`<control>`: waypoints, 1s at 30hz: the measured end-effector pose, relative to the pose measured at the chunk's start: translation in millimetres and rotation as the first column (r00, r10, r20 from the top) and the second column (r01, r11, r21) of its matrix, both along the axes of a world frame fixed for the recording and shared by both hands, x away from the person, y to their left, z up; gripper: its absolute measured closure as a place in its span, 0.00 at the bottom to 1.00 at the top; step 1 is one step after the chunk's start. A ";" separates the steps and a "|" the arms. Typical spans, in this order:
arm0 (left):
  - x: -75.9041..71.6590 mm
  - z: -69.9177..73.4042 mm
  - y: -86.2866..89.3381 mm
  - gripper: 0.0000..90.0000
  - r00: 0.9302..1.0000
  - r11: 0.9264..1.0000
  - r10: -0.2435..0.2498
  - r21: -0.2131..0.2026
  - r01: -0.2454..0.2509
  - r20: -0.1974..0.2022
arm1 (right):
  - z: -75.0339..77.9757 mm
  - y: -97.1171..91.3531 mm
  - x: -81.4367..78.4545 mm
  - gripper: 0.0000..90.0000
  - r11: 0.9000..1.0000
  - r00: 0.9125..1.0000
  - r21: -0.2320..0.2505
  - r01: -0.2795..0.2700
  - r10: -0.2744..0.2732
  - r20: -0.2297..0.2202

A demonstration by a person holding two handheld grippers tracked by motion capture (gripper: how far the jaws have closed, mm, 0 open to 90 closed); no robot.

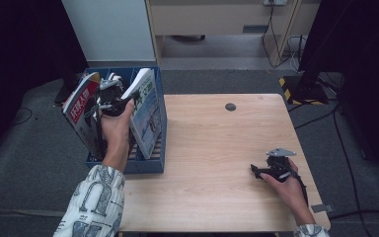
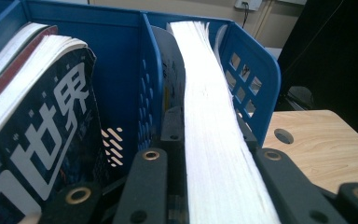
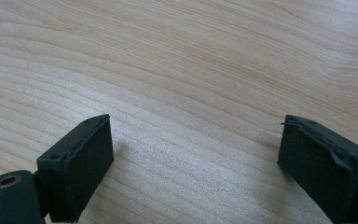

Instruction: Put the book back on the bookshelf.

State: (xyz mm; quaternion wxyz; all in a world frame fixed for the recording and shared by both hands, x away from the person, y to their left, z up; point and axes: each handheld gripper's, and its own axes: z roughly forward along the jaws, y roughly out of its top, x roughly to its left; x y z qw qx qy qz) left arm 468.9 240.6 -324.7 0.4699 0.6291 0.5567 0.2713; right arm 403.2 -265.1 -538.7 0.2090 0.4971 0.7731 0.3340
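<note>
Book: thick white-paged book, blue illustrated cover, upright in blue file rack.
Long axis: toward 12 o'clock.
Left gripper: clamped on book.
Right gripper: jaws apart over desk.

Large white Chinese characters are printed on the dark cover of the magazine at the left of the blue file box in the left gripper view; the characters 世界 can be made out there. In the high view, white characters are set on a red band running down the cover of the same magazine, possibly 环球人物, though they are too small to be read with certainty. Dark characters are also printed at the top of the pale book standing beside it, too blurred to be read.
</note>
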 end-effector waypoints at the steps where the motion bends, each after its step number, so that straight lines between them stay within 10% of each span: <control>1: 0.3 -1.1 -0.5 0.81 1.000 1.000 -0.004 0.001 0.004 -0.005 | 0.0 0.0 0.0 0.11 1.000 1.000 0.000 0.000 0.000 0.000; 21: -5.2 -9.9 7.1 0.81 0.999 1.000 0.015 0.011 -0.016 0.030 | 0.0 -0.3 0.0 0.11 1.000 1.000 -0.004 -0.004 0.004 0.000; 30: -6.6 -7.4 8.1 0.81 1.000 0.999 0.003 0.034 -0.002 -0.024 | 0.0 -0.3 0.1 0.11 1.000 1.000 -0.004 -0.004 0.004 0.000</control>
